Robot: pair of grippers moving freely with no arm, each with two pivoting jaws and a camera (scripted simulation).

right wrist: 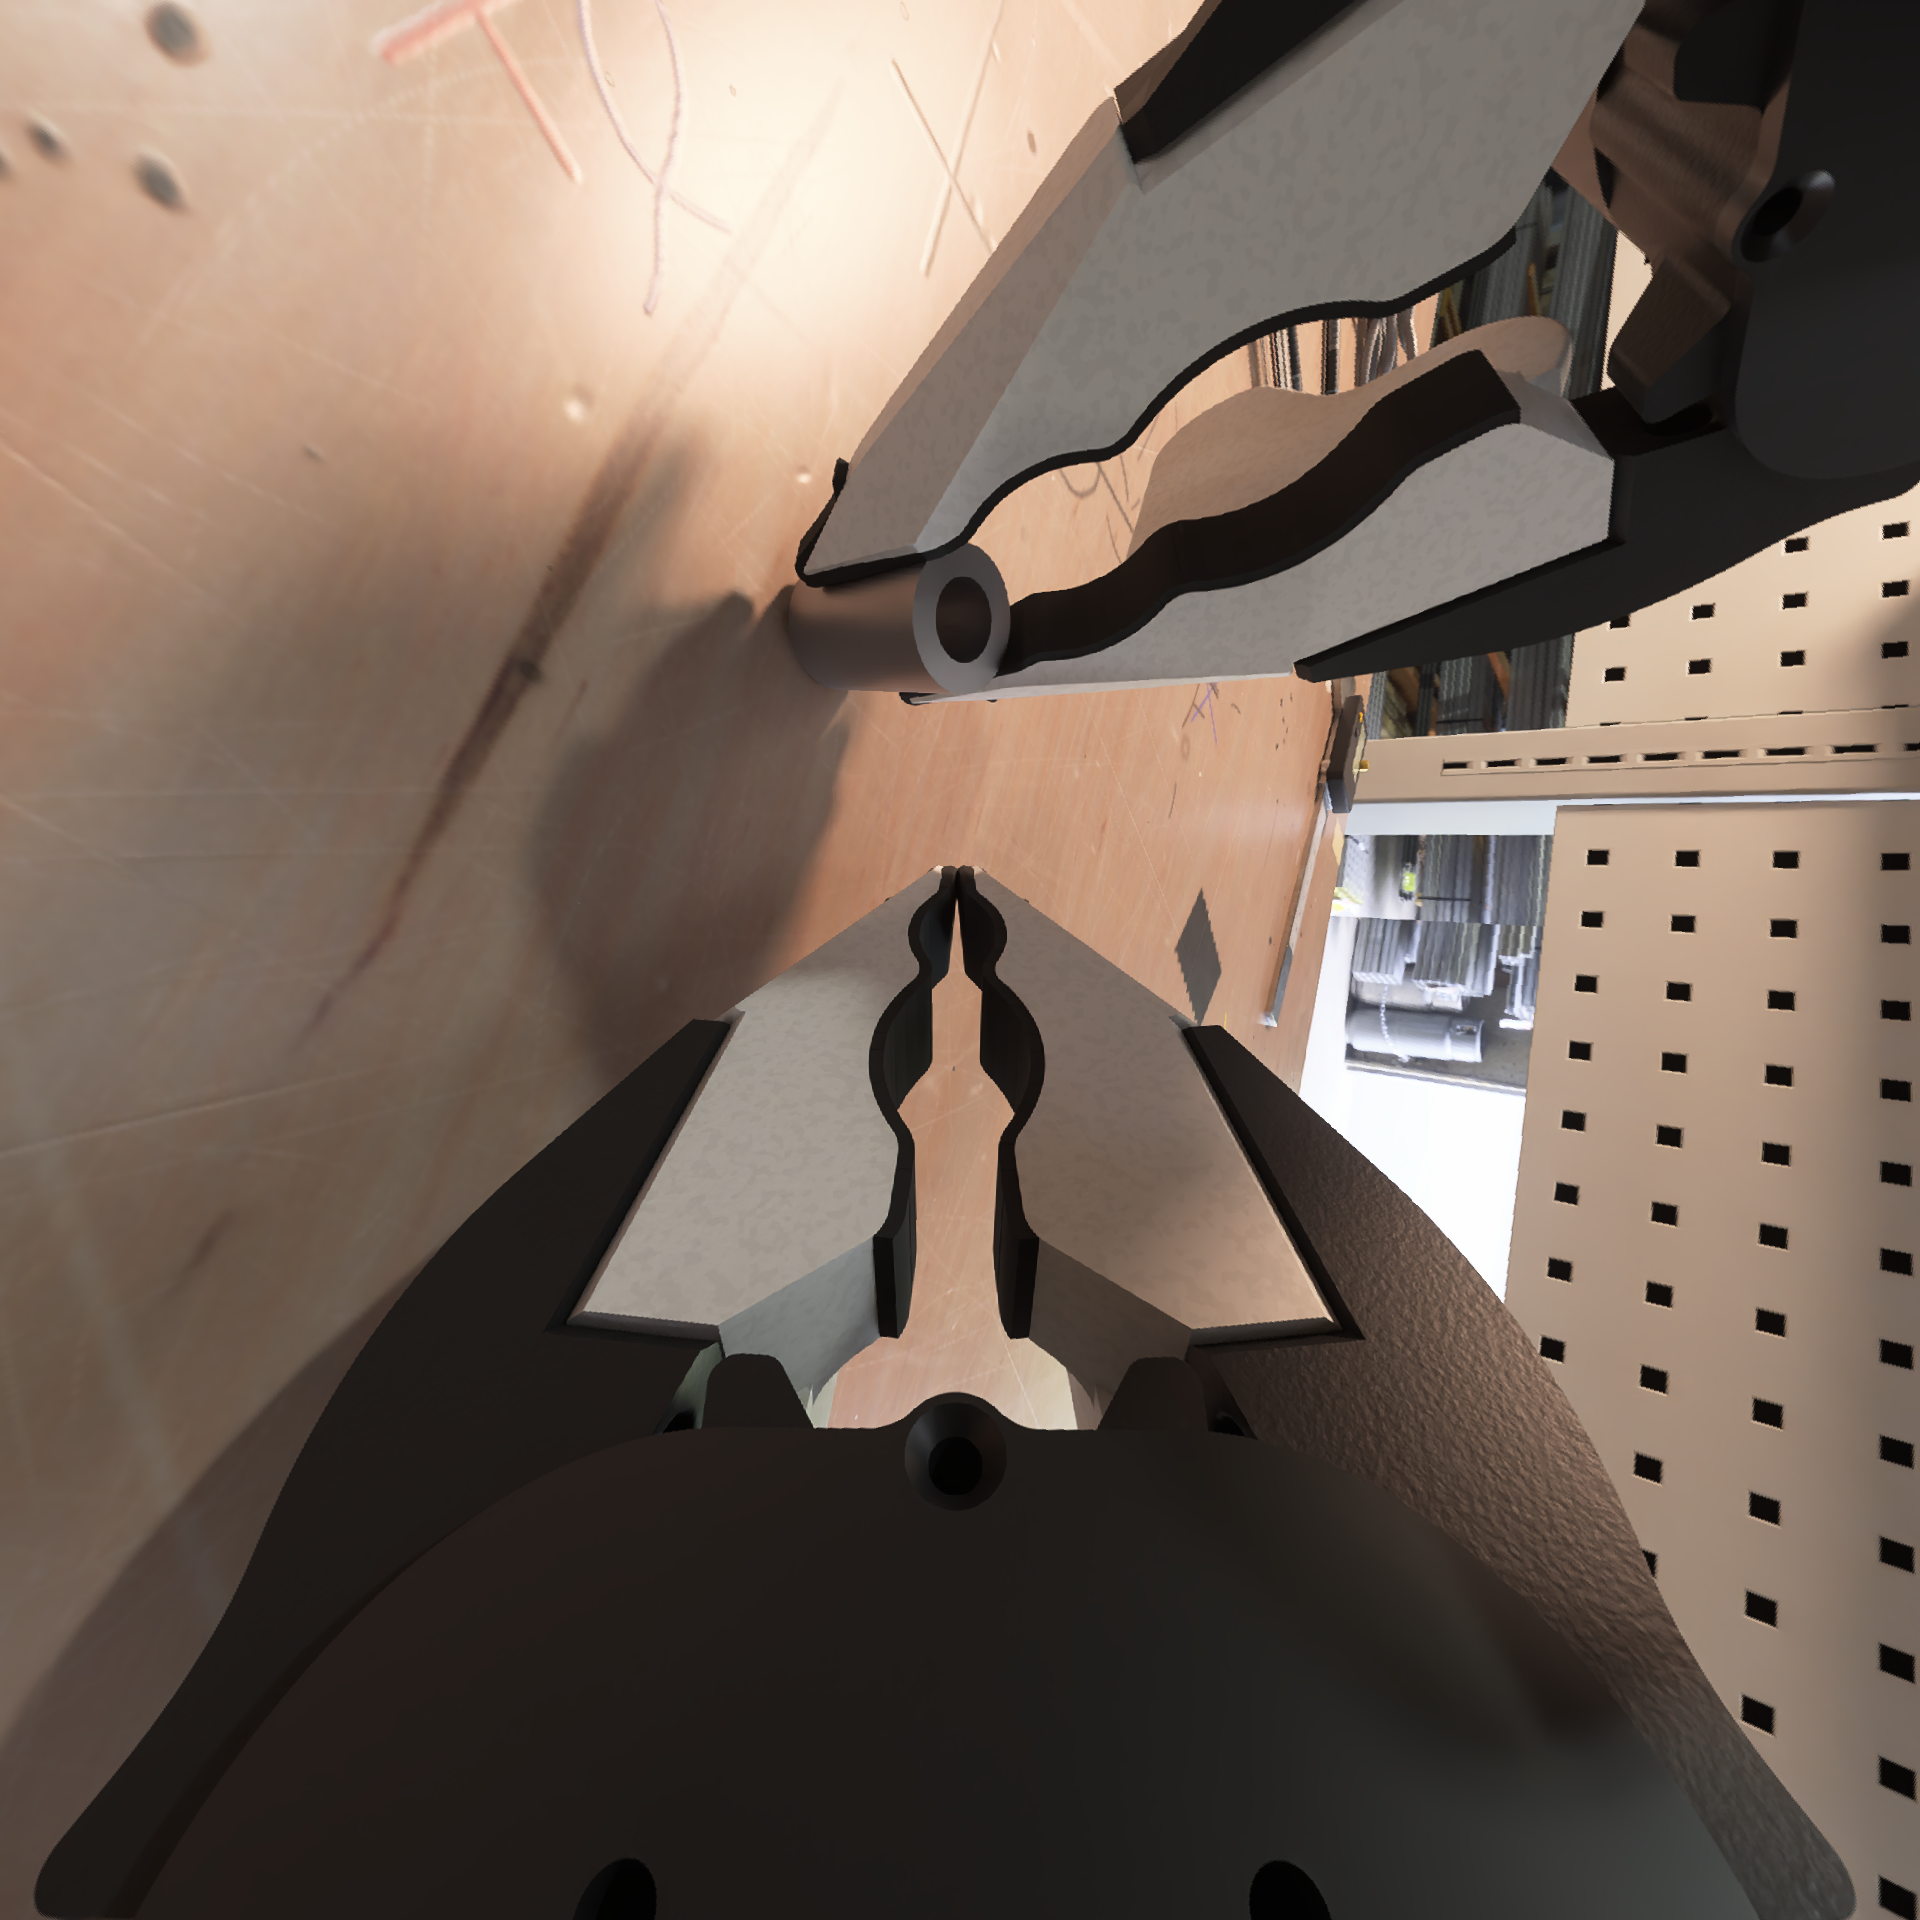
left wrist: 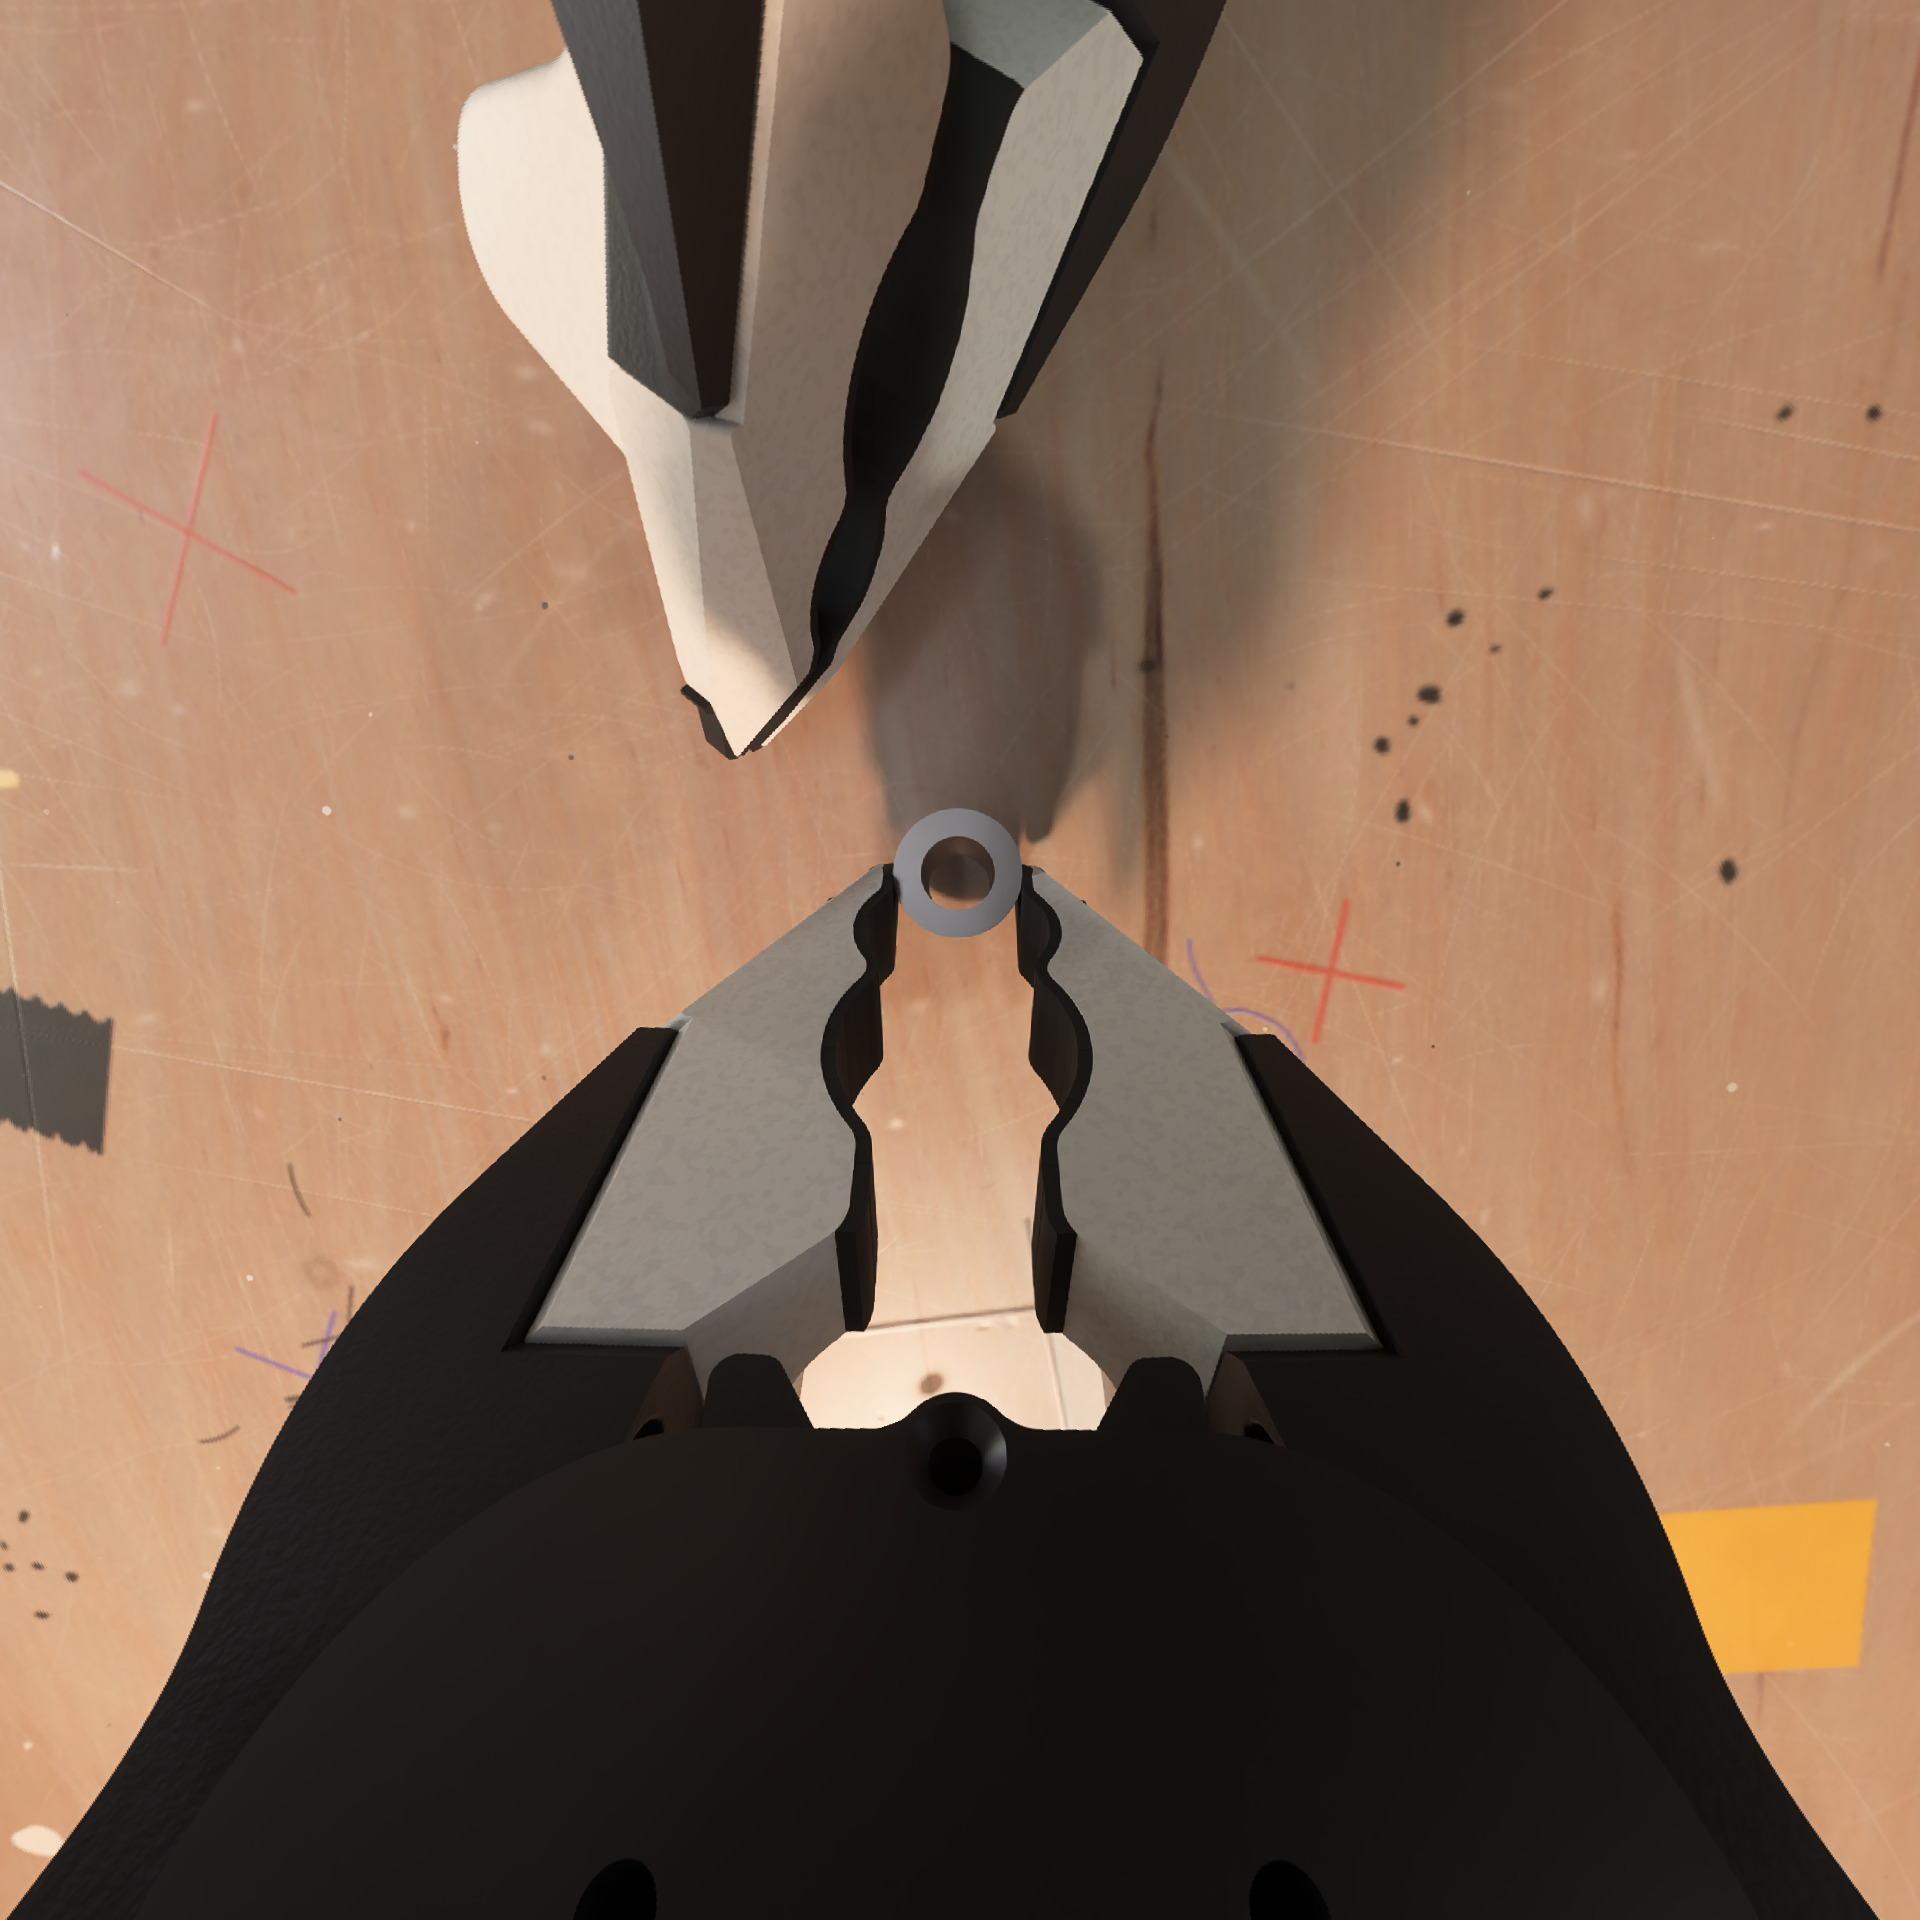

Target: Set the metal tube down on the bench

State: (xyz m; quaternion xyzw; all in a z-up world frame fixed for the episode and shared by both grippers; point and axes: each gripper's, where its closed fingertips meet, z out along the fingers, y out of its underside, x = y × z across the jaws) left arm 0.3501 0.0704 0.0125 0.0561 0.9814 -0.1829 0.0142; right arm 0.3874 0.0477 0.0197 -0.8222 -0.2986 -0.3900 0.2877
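The metal tube (left wrist: 907,875) is a short grey cylinder with a hole through it, seen end-on in the left wrist view. My left gripper (left wrist: 956,883) is shut on it at the fingertips, pointing down at the wooden bench (left wrist: 416,883). In the right wrist view the tube (right wrist: 847,639) sits in the left gripper (right wrist: 878,623), its far end at or very near the bench surface (right wrist: 312,727). My right gripper (right wrist: 956,875) is shut and empty, a short way from the tube. It also shows in the left wrist view (left wrist: 740,743), above the tube.
The bench top is scratched, with red crosses and dark specks. An orange patch (left wrist: 1766,1610) lies at the lower right and a black toothed piece (left wrist: 52,1070) at the left edge. A beige pegboard wall (right wrist: 1714,1143) stands past the bench edge.
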